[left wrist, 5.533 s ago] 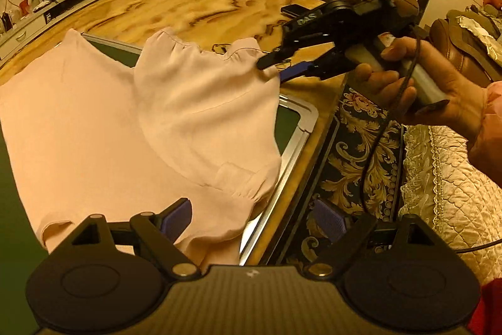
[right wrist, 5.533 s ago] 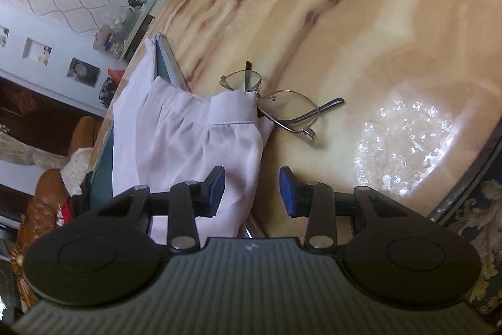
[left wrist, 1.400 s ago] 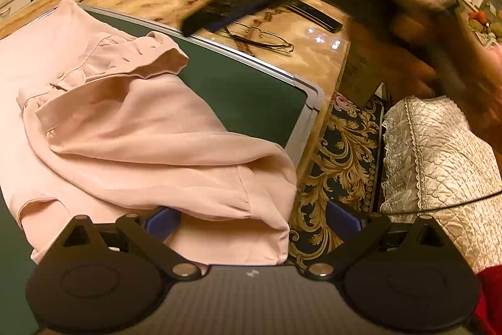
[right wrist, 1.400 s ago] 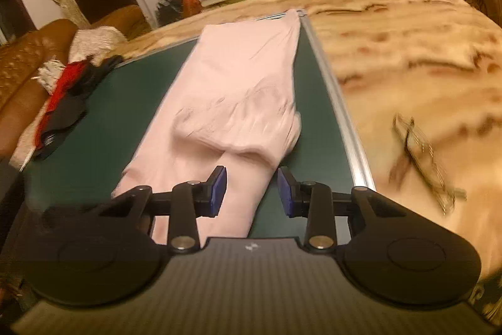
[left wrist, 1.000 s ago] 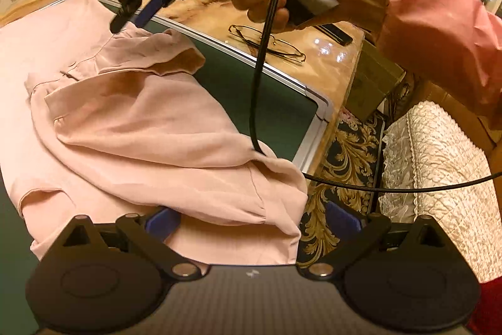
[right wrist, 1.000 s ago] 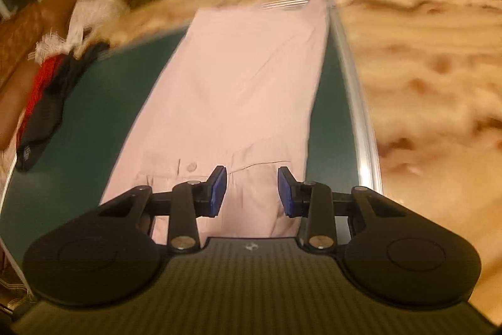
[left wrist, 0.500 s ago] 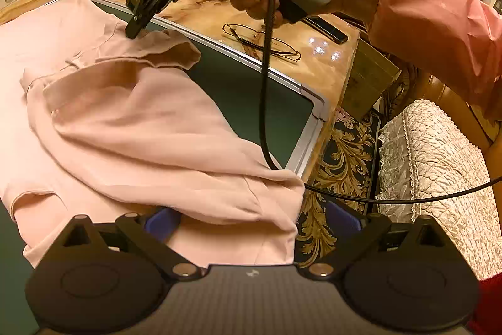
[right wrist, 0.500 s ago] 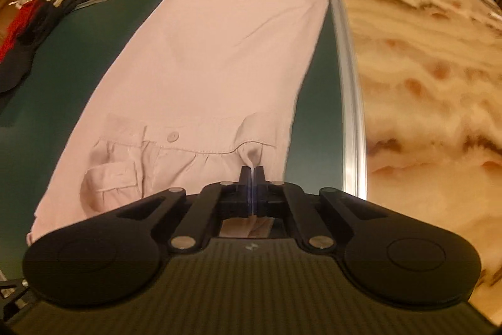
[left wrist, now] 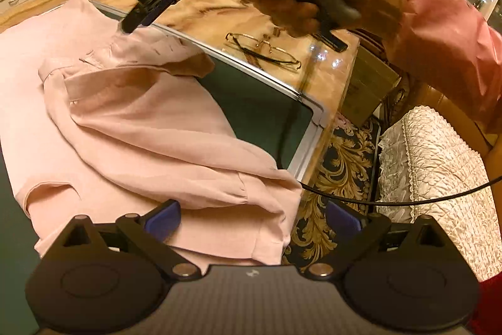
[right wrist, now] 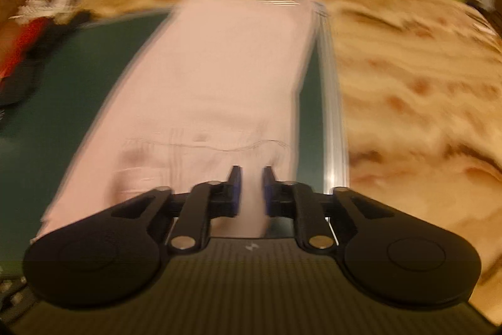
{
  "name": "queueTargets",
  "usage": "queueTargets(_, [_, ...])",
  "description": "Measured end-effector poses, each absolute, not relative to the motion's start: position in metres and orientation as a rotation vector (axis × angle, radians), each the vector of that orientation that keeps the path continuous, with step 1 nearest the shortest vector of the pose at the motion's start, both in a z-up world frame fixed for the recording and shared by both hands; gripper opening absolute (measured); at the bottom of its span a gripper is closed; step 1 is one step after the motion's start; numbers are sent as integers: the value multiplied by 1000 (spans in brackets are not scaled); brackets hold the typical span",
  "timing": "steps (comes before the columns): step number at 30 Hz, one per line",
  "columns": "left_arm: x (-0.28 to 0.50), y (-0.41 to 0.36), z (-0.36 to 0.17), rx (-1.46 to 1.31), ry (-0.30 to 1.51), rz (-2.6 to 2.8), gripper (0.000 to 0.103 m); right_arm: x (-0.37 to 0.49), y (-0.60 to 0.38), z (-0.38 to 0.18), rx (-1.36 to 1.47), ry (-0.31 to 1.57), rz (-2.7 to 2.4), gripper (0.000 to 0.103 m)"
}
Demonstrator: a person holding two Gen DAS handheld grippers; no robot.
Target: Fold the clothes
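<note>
Mid-fold on the pink blouse [left wrist: 135,127]: it lies on the green mat [left wrist: 260,112] on the marble table [right wrist: 417,102], body flat, one sleeve laid diagonally across it, its cuff end near the mat corner. Right gripper [right wrist: 251,187] is at the gathered shoulder/collar area; its jaws are opening, pink fabric visible in the gap but pads don't look to be pressing on it, so reads as a release after placing that bit. Right-wrist view is motion-blurred, so contact is uncertain. Left gripper [left wrist: 251,215] hovers over the near edge of the blouse, jaws wide apart, holding nothing. Glasses [left wrist: 263,52] sit on the table just beyond the mat. Next, likely: clear the right gripper, then pinch the near hem or sleeve end and fold across; needs a clean pinch on all layers.
</note>
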State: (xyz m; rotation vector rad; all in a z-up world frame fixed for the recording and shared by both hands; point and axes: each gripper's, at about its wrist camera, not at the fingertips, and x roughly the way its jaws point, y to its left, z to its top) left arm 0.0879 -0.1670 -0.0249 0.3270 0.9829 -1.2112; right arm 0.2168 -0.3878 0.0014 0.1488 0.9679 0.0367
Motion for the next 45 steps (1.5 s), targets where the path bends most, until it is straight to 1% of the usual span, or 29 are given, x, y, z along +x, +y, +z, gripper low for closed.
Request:
queueTargets(1, [87,-169,-26,333,985,-1215,101,210,-378,7,135,960,100,37])
queueTargets(2, [87,-171,-27,344,990,-1216,101,205,-368,11,116,964,151,43])
queueTargets(3, [86,-173,-28,357,995,-1215,101,200,-357,14,94,968,194,45])
queueTargets(5, [85,-174,-28,374,995,-1214,101,187,-336,18,46,986,253,45])
queueTargets(9, [82,-173,-27,384,987,-1226,101,152,-312,16,75,1027,344,45])
queueTargets(12, [79,-172,-25,396,973,-1229,101,125,-300,9,64,1066,303,45])
queueTargets(15, [74,-171,-20,410,951,-1252,101,103,-310,2,143,1081,234,45])
queueTargets(22, [59,-180,-16,491,960,-1350,101,61,-354,-26,542,1080,170,44])
queueTargets(23, [56,-181,-16,505,958,-1359,101,57,-356,-30,581,1078,177,41])
queueTargets(24, [54,-182,-17,521,958,-1366,101,54,-358,-35,621,1077,185,26])
queueTargets(25, [52,-184,-18,535,961,-1372,101,51,-358,-37,641,1072,189,17])
queueTargets(26, [51,-185,-19,545,967,-1378,101,51,-353,-34,626,1064,190,5])
queueTargets(27, [50,-186,-21,549,975,-1387,101,51,-349,-31,612,1056,190,2])
queueTargets(37, [46,-188,-25,558,980,-1416,101,66,-312,14,511,961,274,2])
queueTargets(45, [41,-190,-26,568,972,-1446,101,67,-287,29,359,1025,257,3])
